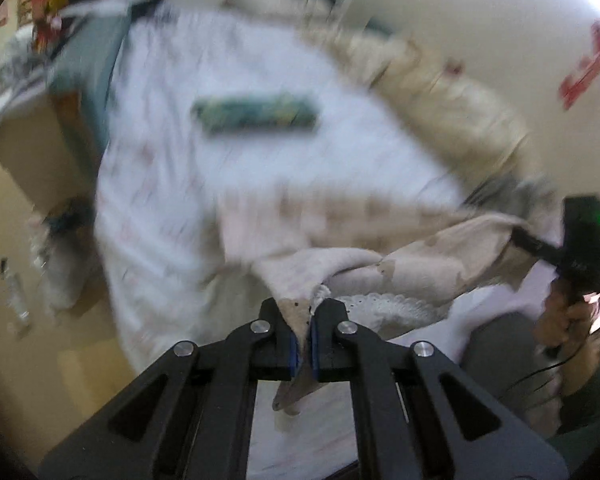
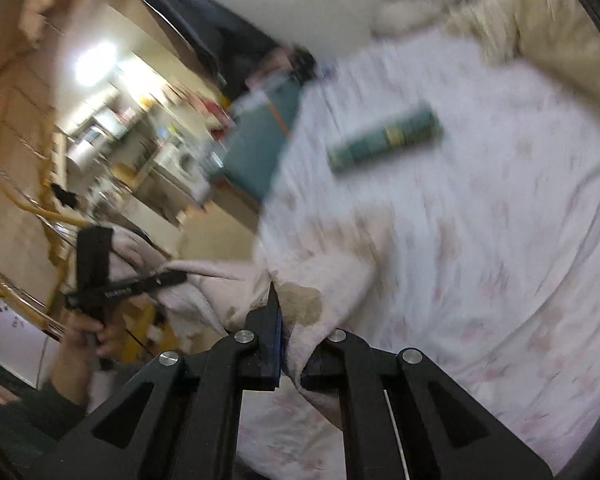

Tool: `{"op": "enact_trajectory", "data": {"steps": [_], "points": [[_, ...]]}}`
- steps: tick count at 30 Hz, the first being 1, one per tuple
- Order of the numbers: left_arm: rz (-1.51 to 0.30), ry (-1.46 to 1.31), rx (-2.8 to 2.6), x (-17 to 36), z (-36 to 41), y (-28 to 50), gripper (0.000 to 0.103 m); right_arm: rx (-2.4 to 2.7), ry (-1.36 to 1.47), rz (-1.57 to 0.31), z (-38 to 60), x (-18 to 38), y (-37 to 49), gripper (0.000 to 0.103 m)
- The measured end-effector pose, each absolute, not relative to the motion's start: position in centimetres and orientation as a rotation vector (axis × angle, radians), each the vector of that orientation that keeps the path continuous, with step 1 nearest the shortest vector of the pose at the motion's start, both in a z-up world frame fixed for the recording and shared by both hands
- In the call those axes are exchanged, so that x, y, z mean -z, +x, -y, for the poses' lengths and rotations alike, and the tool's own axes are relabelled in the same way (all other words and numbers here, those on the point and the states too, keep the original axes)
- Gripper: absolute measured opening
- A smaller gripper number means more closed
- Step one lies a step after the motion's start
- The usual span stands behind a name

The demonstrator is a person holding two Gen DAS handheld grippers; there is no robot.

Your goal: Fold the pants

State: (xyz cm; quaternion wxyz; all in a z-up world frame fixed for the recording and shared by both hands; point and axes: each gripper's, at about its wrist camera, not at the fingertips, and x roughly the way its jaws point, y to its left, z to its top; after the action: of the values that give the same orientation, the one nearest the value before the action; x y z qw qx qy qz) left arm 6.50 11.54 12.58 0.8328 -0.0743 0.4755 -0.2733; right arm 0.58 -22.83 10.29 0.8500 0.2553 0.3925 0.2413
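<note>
The pants (image 1: 412,268) are pale pink with beige patches and a white lace trim. My left gripper (image 1: 303,320) is shut on one edge of them and holds them above the bed. My right gripper (image 2: 288,320) is shut on another part of the pants (image 2: 324,292). The cloth hangs stretched between the two grippers. The right gripper also shows at the right of the left wrist view (image 1: 540,246), and the left one at the left of the right wrist view (image 2: 168,278). Both views are motion-blurred.
A bed with a white flowered sheet (image 2: 480,208) lies below. A green folded item (image 1: 256,114) rests on the sheet, also in the right wrist view (image 2: 384,140). A beige blanket (image 1: 452,92) is bunched at the far side. A teal cloth (image 2: 256,148) hangs by the bed's edge.
</note>
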Motion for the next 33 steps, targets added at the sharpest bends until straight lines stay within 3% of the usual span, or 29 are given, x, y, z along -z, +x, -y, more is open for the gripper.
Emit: {"op": "enact_trajectory", "data": {"steps": [3, 7, 15, 21, 25, 28, 33], "points": [[-0.888, -0.213, 0.612, -18.5, -10.7, 5.8, 0.003, -0.506, 0.516, -0.705, 24.6, -17.7, -0.4, 0.006], [-0.81, -0.252, 0.591, -23.6, -9.2, 7.3, 0.003, -0.472, 0.501, -0.647, 25.8, -23.2, 1.0, 0.006], [-0.788, -0.237, 0.493, -24.3, -7.4, 12.7, 0.003, -0.404, 0.49, -0.693, 26.7, -24.9, 8.3, 0.006], [-0.712, -0.297, 0.525, -24.1, -9.2, 10.8, 0.003, -0.431, 0.47, -0.642, 27.2, -25.1, 6.5, 0.006], [-0.813, -0.312, 0.531, -19.3, -9.4, 9.7, 0.003, -0.418, 0.467, -0.705, 27.6, -21.5, 5.2, 0.006], [-1.024, -0.279, 0.505, -10.7, -8.1, 8.9, 0.003, -0.385, 0.493, -0.819, 28.1, -15.3, 4.3, 0.006], [-1.373, -0.271, 0.419, 4.0, -6.9, 6.1, 0.003, -0.283, 0.602, -1.13, 28.4, -0.1, 2.0, 0.006]]}}
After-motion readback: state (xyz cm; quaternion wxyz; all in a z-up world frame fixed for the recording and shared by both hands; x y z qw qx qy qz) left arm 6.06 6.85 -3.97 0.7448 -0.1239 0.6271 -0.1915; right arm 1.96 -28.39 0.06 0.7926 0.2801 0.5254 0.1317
